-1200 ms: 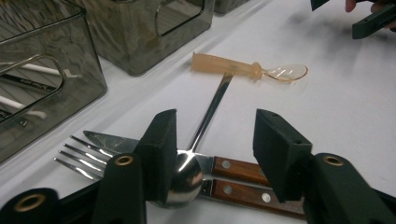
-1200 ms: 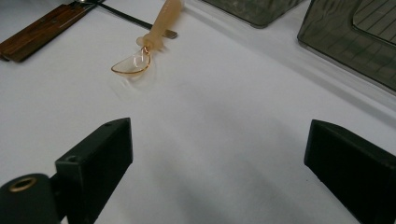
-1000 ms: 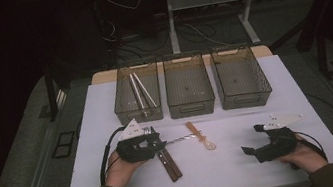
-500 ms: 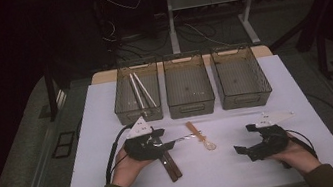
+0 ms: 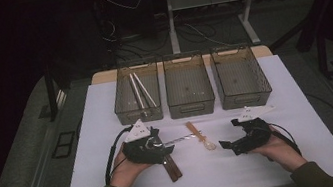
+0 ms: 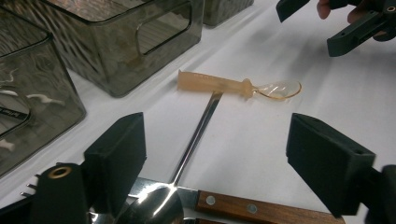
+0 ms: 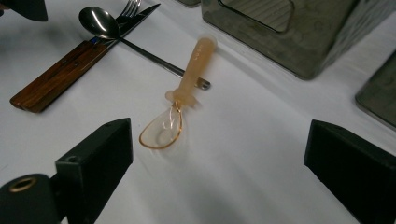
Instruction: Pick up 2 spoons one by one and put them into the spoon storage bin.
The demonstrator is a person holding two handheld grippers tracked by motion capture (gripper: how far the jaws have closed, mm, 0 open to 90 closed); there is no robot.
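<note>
Surface: white table top (image 5: 276, 157), flat, bare across most of its front and right parts; wooden strip shows at its far edge behind the bins.
Room: dark, grey floor around the table, cables and a desk frame (image 5: 172, 16) behind it.
Edges: cutlery lies mid-table, well apart from the front and side edges; bins sit just inside the far edge.
Open room: bare top between the two grippers and in front of the right bin; narrow lanes between bins.
Left bin (image 5: 136, 93): smoky clear plastic, holds a few long metal pieces lying lengthwise, too small to name.
Middle bin (image 5: 188, 85): nothing sure inside, some bright specks on its floor.
Right bin (image 5: 240, 76): floor looks bare.
Plastic spoon (image 7: 182, 105): translucent amber, flat on the table in front of the middle bin, bowl toward the person, handle end resting over the tip of the metal spoon's handle.
Metal spoon (image 6: 194, 140): bowl by the left gripper, handle running out toward the plastic spoon.
Knife (image 7: 60, 74): wooden handle, lies beside a fork (image 7: 130, 8) under the metal spoon's bowl.
Left gripper (image 5: 163, 150): jaws apart, have just been opening, metal spoon handle between them, pads not pressing it.
Right gripper (image 5: 224, 145): jaws wide apart, pointing at the plastic spoon's bowl, close to it, not touching.
</note>
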